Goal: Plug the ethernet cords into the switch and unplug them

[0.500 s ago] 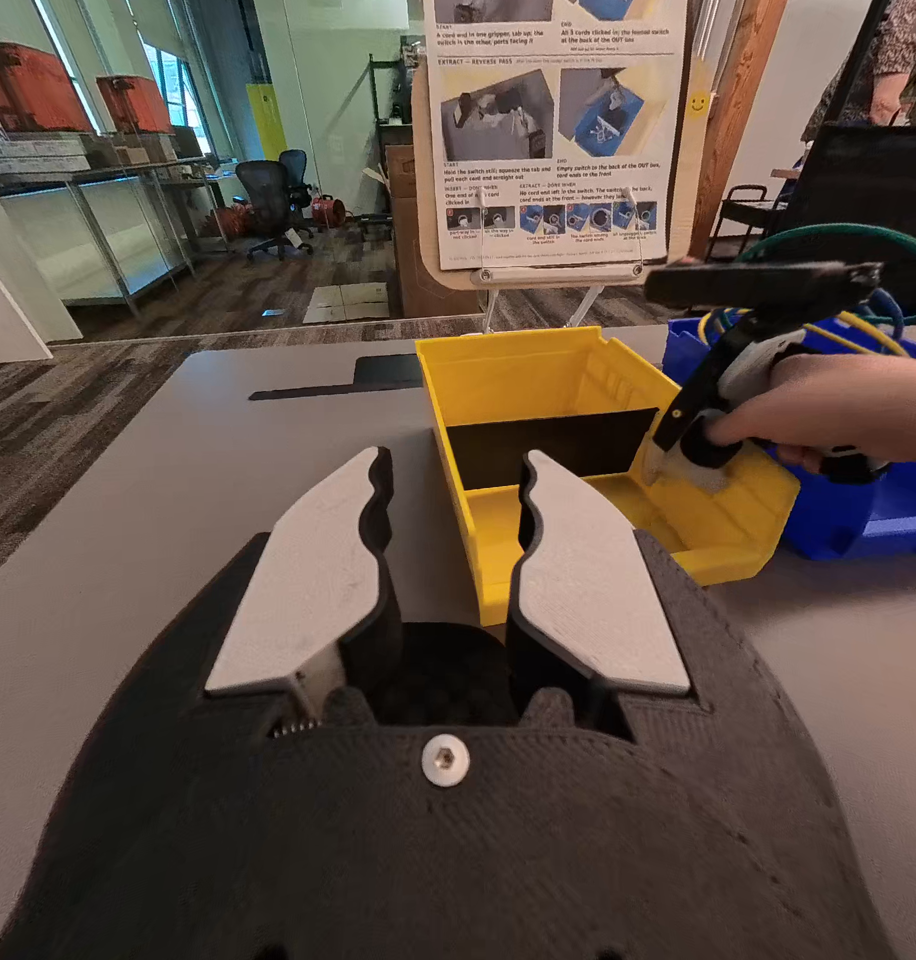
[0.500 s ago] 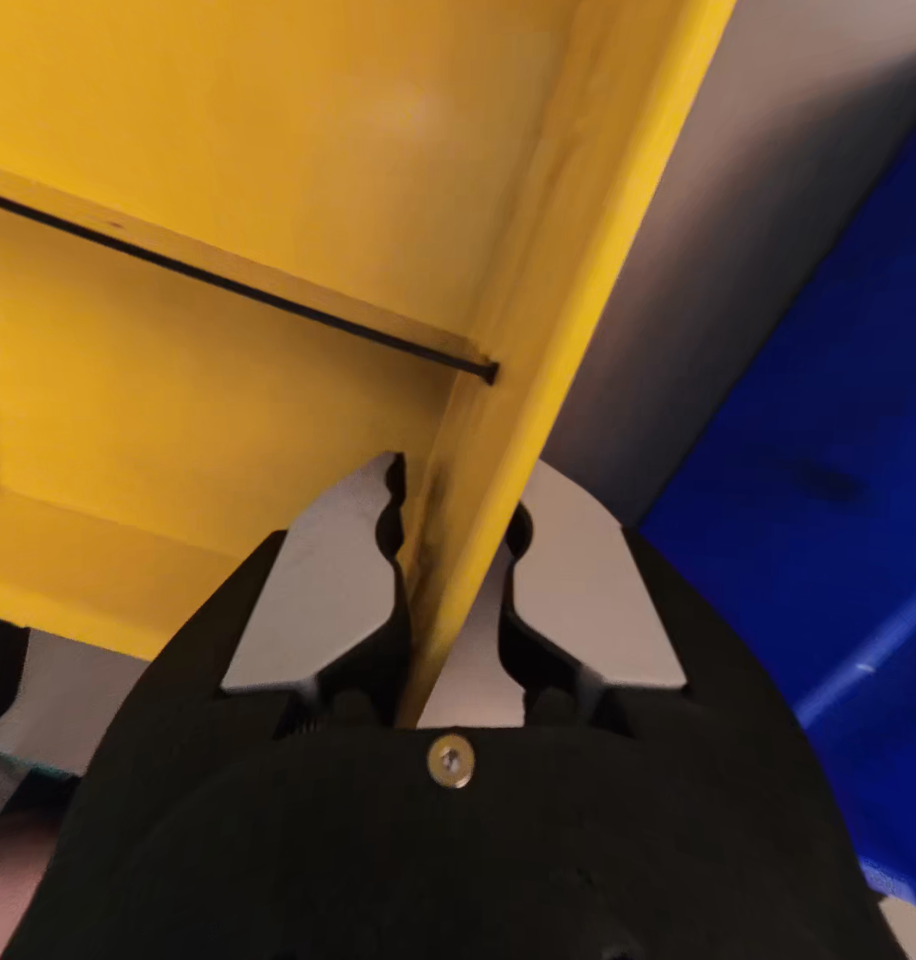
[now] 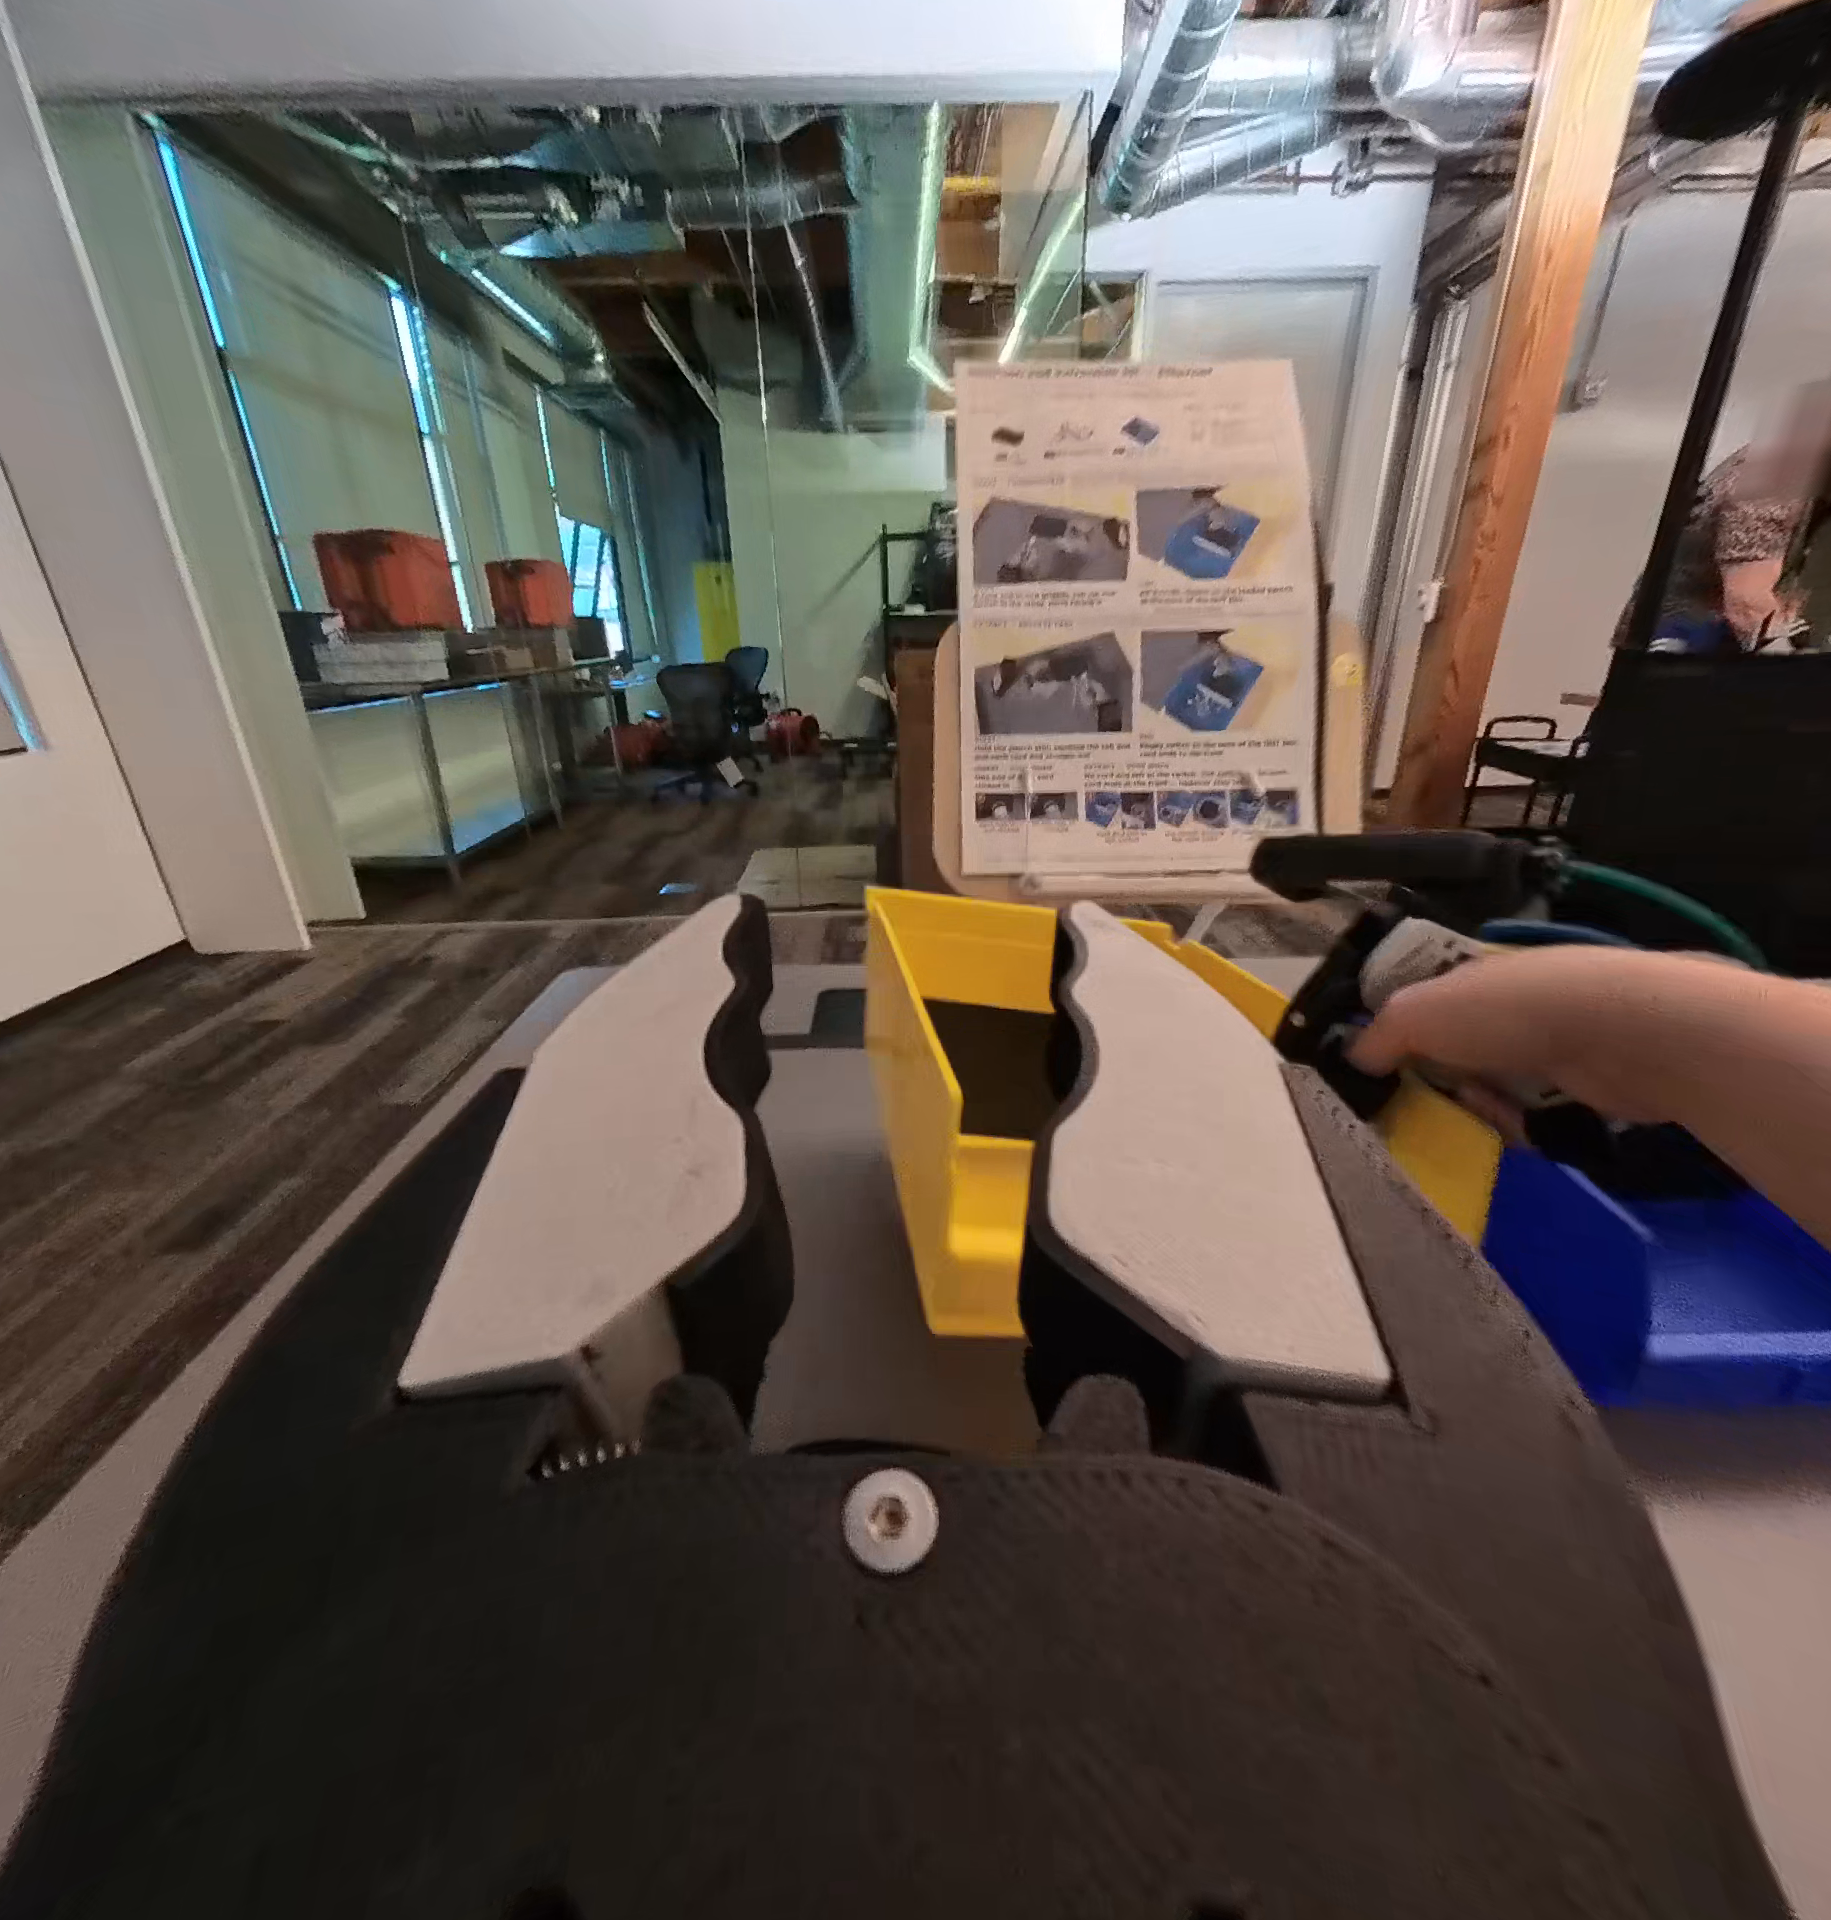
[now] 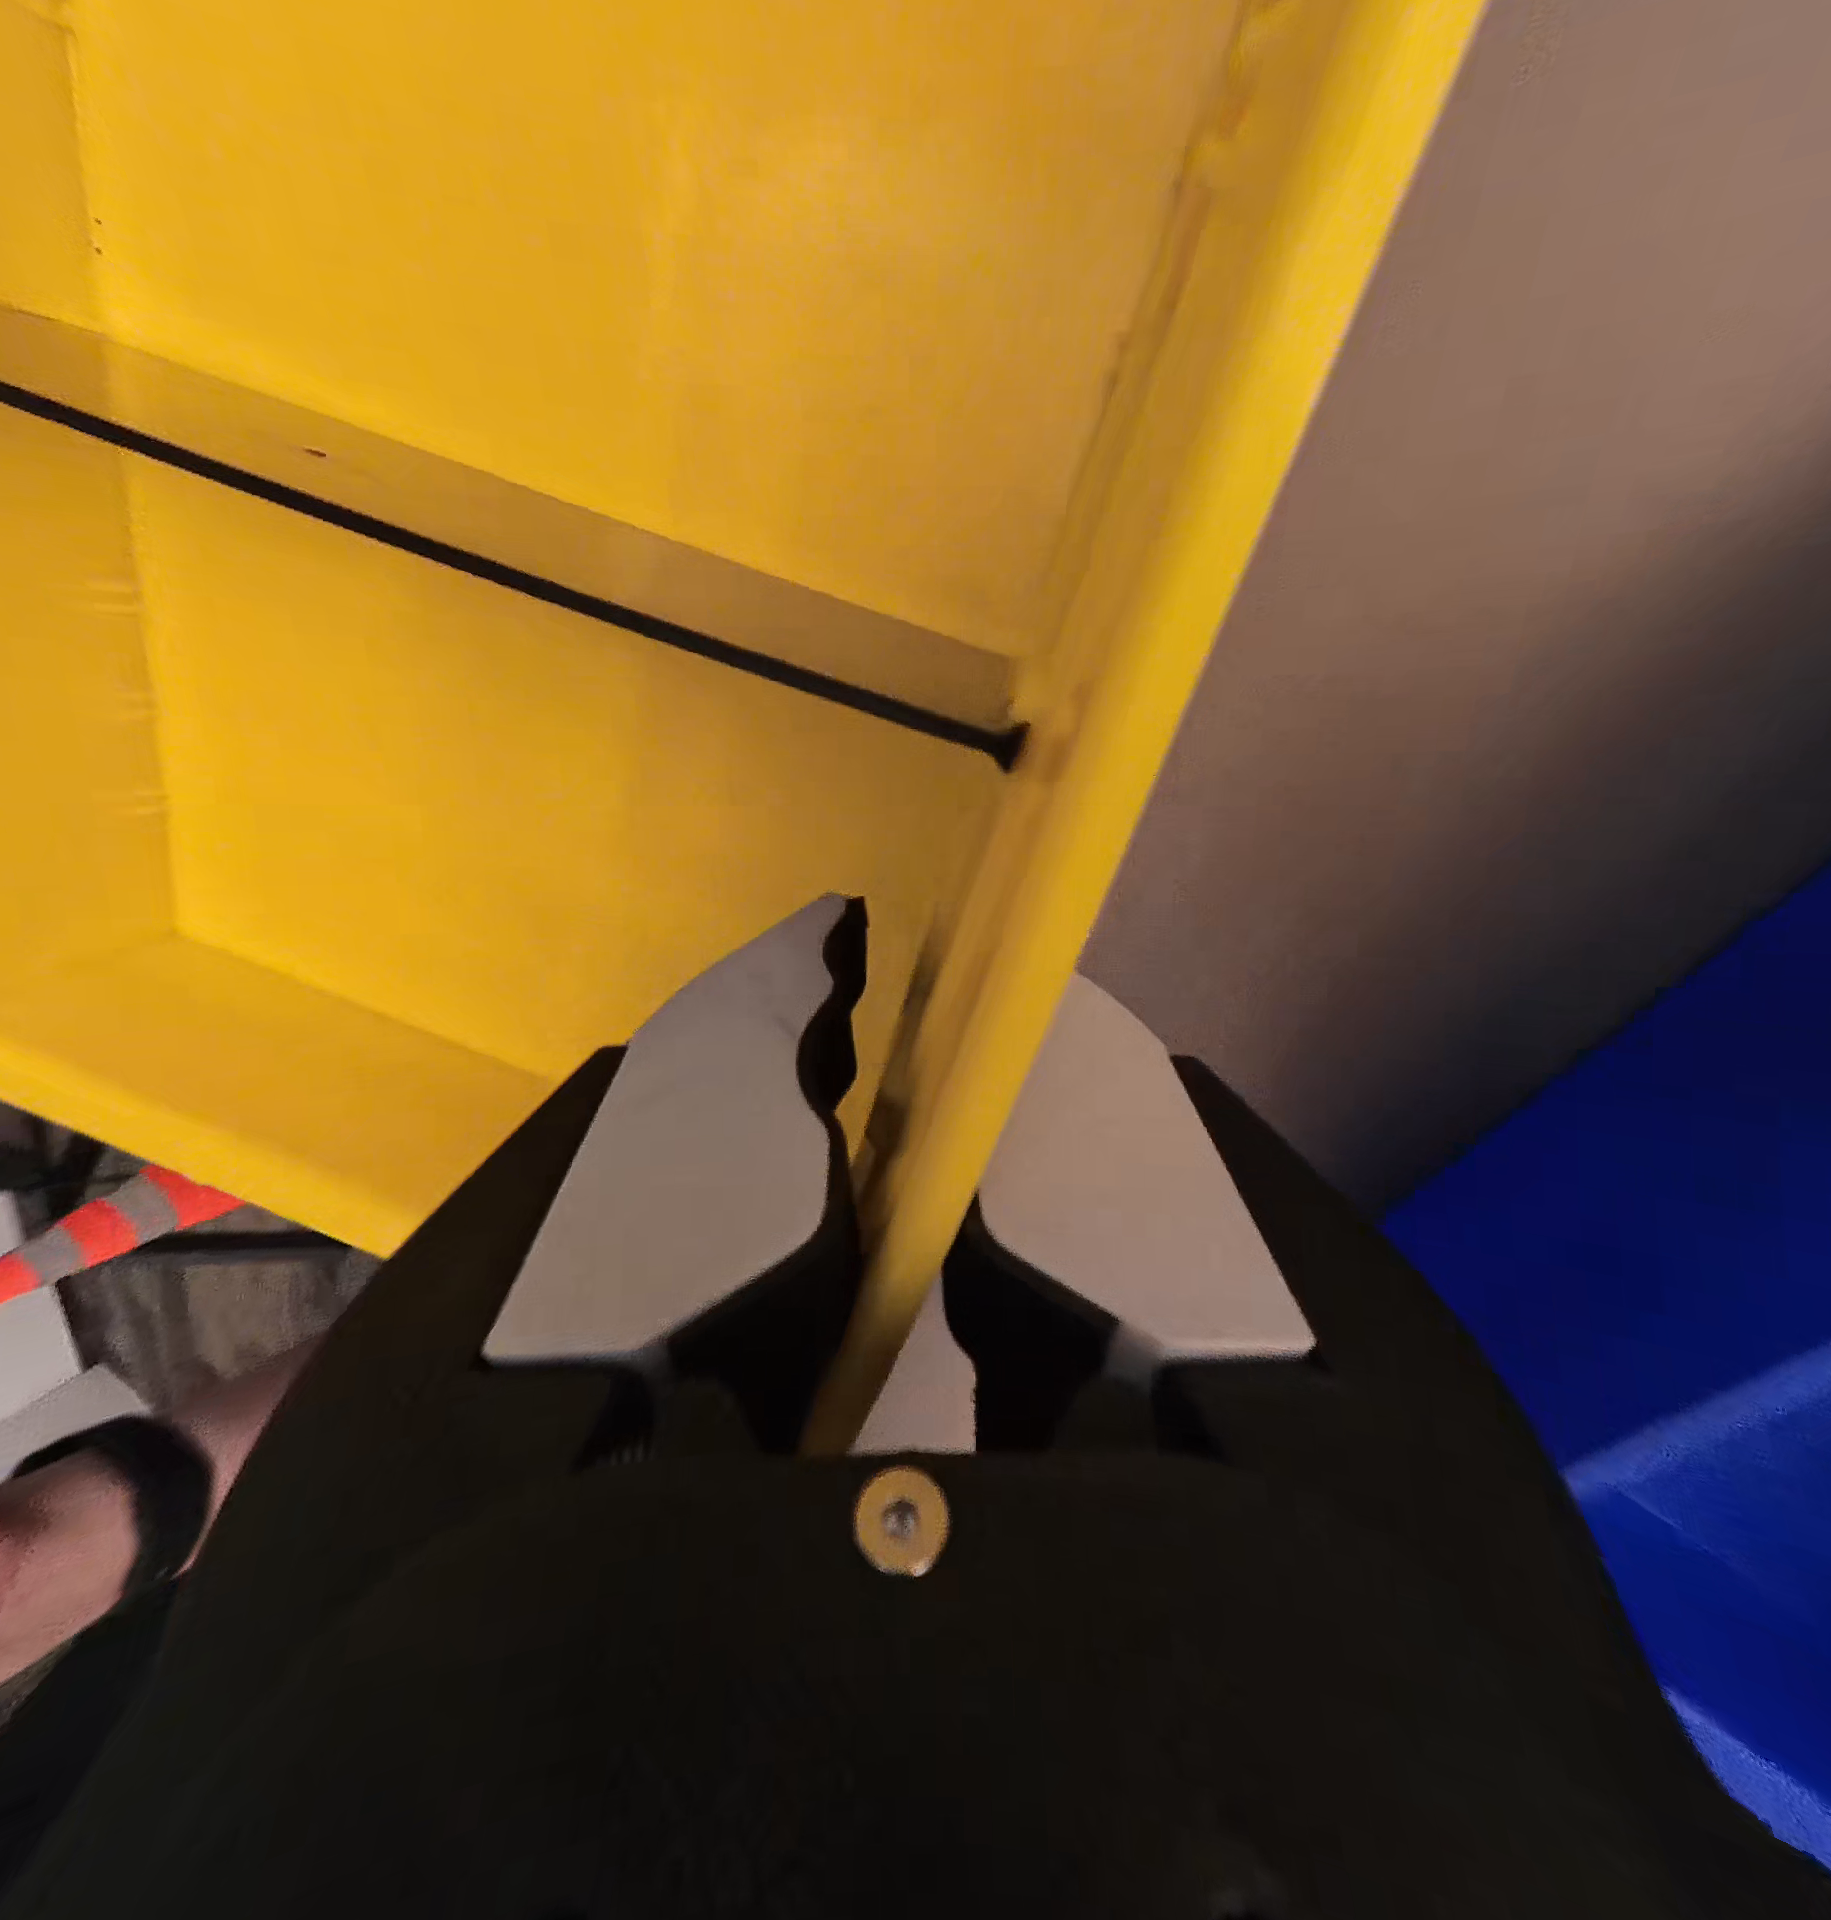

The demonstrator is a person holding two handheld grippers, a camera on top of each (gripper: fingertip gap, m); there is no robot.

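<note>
While the grey table [image 3: 267,1382] stays in place, the left wrist view is now tilted upward, so ceiling ducts are seen where only the floor was seen before. The yellow bin [image 3: 952,1174] is still clamped at its side wall [image 4: 1004,1039] by the right gripper [image 4: 952,1049], beside the blue bin [image 3: 1669,1309], where cords [image 3: 1659,914] are glimpsed. The left gripper [image 3: 911,1029] is held open, empty. The switch cannot be made out.

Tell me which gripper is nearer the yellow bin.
Right. The right gripper straddles the yellow bin side wall; the left gripper is open in front of it, apart.
</note>
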